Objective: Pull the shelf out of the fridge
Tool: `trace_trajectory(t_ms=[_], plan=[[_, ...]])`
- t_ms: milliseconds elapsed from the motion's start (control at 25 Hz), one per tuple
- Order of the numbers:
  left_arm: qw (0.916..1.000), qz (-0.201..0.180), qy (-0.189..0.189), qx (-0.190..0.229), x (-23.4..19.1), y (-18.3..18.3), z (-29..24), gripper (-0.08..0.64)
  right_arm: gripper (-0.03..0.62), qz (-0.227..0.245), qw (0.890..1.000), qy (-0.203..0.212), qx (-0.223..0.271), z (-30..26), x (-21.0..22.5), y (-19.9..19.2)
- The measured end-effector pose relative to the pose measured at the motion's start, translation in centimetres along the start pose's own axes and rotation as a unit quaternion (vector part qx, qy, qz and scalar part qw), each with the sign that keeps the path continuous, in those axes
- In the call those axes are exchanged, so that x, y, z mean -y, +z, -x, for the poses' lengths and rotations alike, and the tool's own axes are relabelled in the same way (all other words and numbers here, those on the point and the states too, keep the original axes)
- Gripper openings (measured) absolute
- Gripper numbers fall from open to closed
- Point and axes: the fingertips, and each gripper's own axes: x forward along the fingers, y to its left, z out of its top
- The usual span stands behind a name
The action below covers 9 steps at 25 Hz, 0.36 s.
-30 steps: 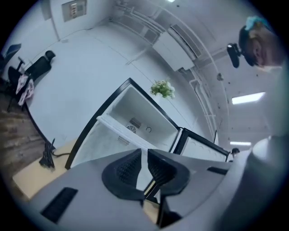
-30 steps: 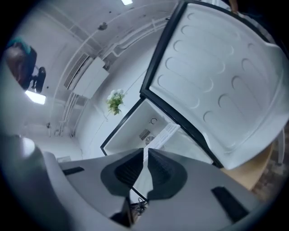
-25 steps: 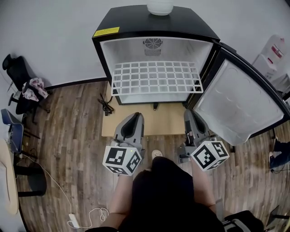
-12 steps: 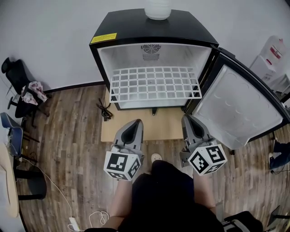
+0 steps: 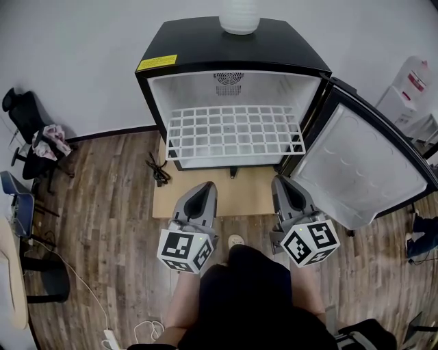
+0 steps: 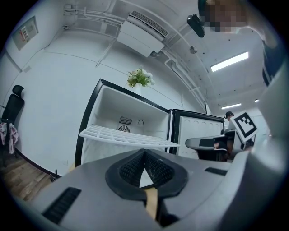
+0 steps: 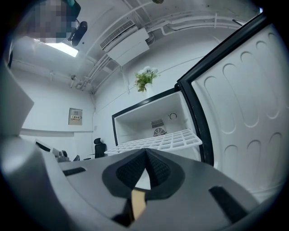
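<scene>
One wire shelf (image 5: 235,131) inside open fridge (image 5: 198,42); left gripper (image 5: 204,186), right gripper (image 5: 280,182) fingers (image 6: 130,169) pressed together, empty.

White vase (image 5: 239,18), black chair (image 5: 19,113)

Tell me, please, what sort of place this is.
Probably an office or lab room rather than a kitchen: the fridge stands by a bare wall, an office chair sits off to one side, and a ceiling air-conditioner hangs overhead.

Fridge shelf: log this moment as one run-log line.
fridge: door open | shelf: inside, untouched | left gripper: shut, empty, short of shelf | right gripper: shut, empty, short of shelf
</scene>
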Motion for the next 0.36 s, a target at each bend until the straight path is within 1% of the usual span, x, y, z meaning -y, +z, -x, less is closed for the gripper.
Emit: trace_trajectory(t_ms=[200,360], plan=[[1.0000,-0.002,0.000,-0.001,-0.02,-0.12,0.19,0.005,-0.009,-0.006,1.000,0.006,0.000,-0.25,-0.29,-0.10],[1.0000,0.002,-0.001,-0.002,-0.15,-0.14,0.20,0.005,-0.009,0.019,1.000,0.003,-0.006,-0.60,-0.59,-0.21]])
